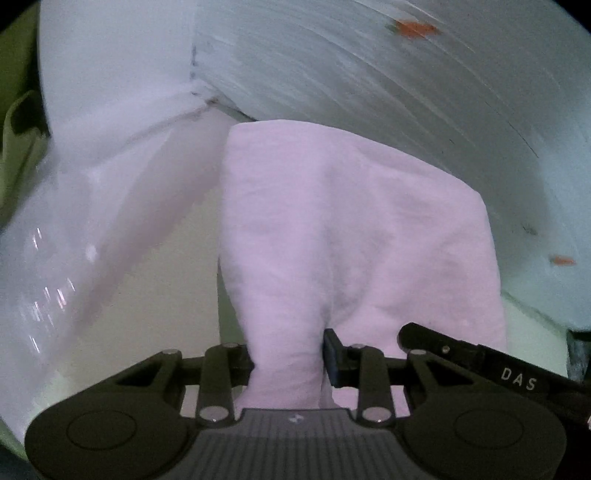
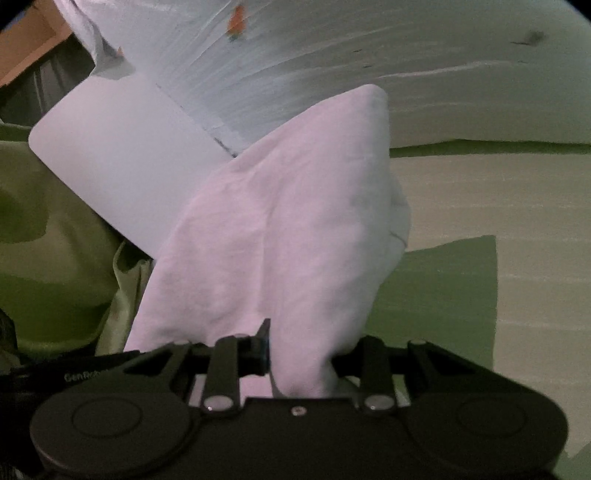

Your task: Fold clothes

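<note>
While lifted, one pink cloth [image 1: 354, 236] pinched by two grippers.

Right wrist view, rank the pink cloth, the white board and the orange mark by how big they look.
1. pink cloth, though nearness to the camera inflates it
2. white board
3. orange mark, by far the smallest

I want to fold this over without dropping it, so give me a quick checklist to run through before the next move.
1. Left tongs closed on the pink cloth: ok.
2. Right tongs closed on the same cloth: ok.
3. Cloth bunched at both grips, not pinched by a flat edge: not ok.
4. Cloth lifted off the green sheet: cannot tell.
5. White board lies close beside the cloth, may snag: not ok.
6. Which corners are held: cannot tell.
</note>
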